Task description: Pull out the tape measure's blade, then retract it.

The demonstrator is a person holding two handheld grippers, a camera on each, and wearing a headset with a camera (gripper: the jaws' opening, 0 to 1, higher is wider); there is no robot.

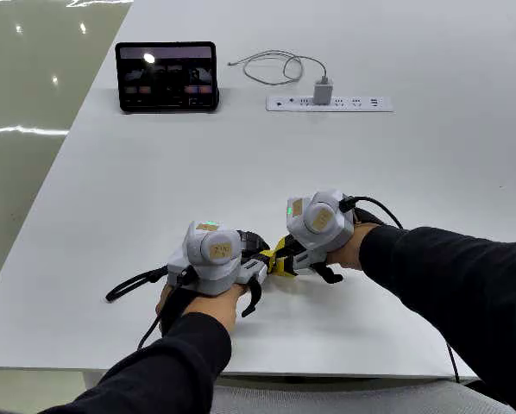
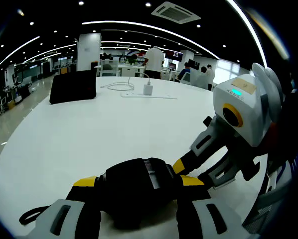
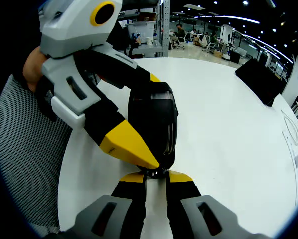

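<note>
**Grippers both closed, nose to nose at the near edge**

Left gripper (image 2: 139, 183): grey moulded shell, black jaws with yellow wedge tips. Jaws are closed round the tape measure (image 3: 154, 117), one on each side of the case. The case is rounded and black, with a ribbed, rubbery-looking face. It sits at table level near the near edge, about mid-width.

A thin black strap loop (image 1: 133, 283) lies flat just left of the left gripper; cannot tell what it is fixed to.

Right gripper (image 3: 156, 175): same build, coming in from the right. Its yellow tips are pinched together on the blade end (image 3: 156, 172), a small dark tab at the case's mouth. The tips sit right against the case.

Table (image 1: 241, 155): white, smooth, matt.

Far side, left to right:
- a dark glossy tablet (image 1: 166, 76), propped upright
- a pale cable (image 1: 271, 67) in a loose coil
- a white cube charger (image 1: 324, 90), plugged into a long white power strip (image 1: 361, 103)
</note>
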